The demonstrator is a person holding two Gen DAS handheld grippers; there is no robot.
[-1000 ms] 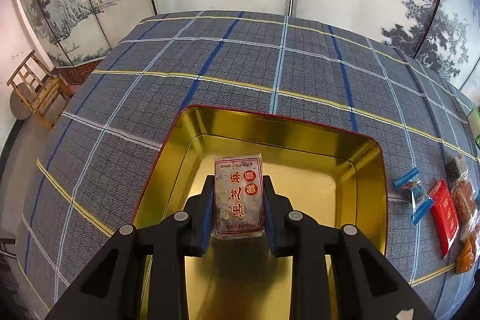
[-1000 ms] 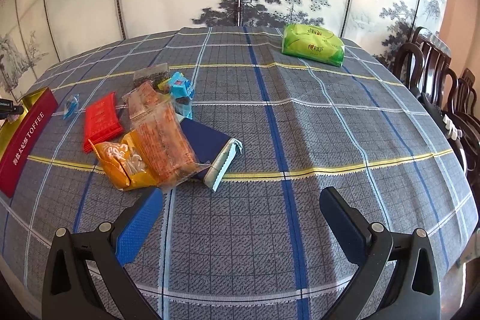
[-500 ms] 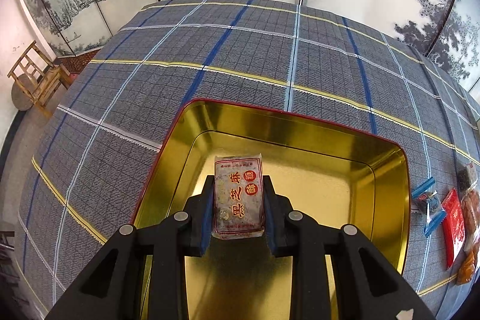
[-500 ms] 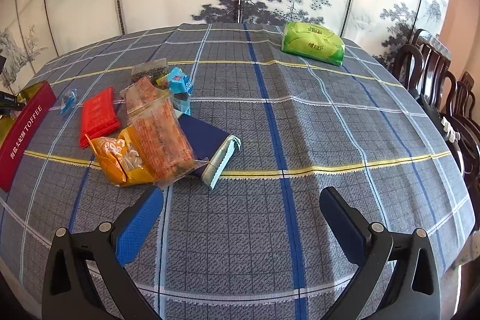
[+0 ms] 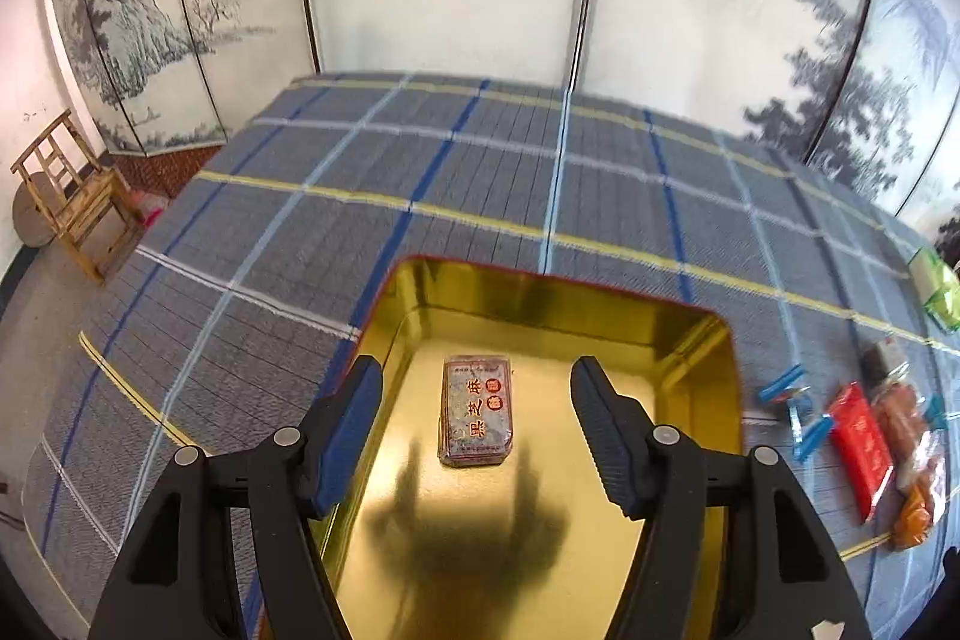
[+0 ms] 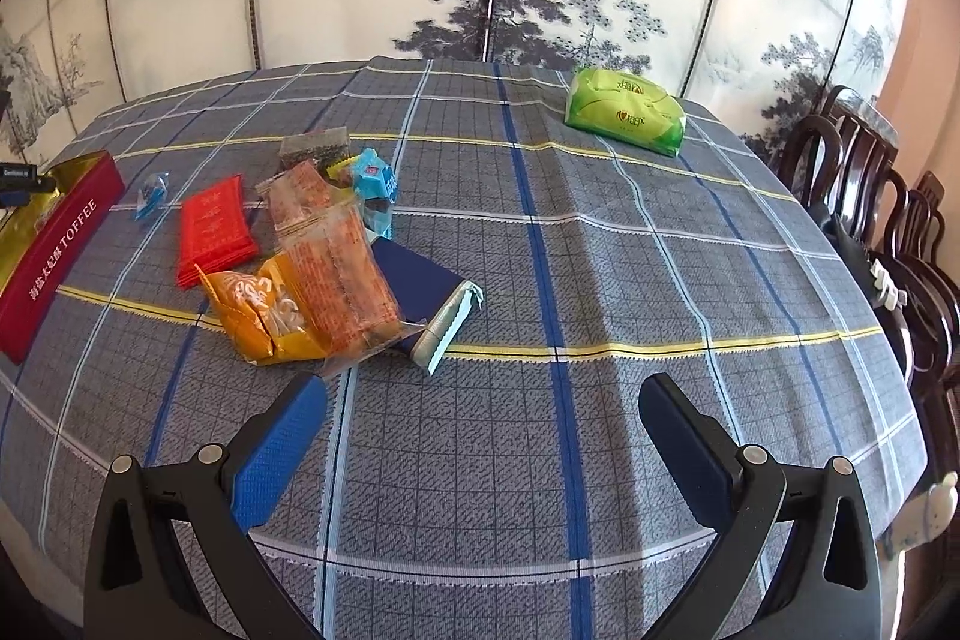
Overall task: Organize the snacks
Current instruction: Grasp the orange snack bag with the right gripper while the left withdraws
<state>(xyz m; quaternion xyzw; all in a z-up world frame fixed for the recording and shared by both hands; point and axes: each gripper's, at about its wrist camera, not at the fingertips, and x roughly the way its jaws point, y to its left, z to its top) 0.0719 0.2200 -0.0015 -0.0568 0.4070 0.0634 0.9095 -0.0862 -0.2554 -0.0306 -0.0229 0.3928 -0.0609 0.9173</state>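
Sesame bar (image 5: 477, 409) inside gold tin (image 5: 690, 334); right view only tin's red wall.

Sesame snack packet (image 5: 477, 410) flat in gold tin (image 5: 708, 340); remaining snacks (image 6: 312, 256) piled on cloth.

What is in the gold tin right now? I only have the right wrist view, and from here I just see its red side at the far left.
Observer: One snack, a brown sesame bar packet, lies flat on the tin's gold floor.
Operator: Is the left gripper holding it?
Observer: No. The left gripper is open, its fingers apart on either side of the packet and clear of it.
Operator: Anything else in there?
Observer: Nothing else shows on the visible floor of the tin; only the gripper's shadow falls on it.
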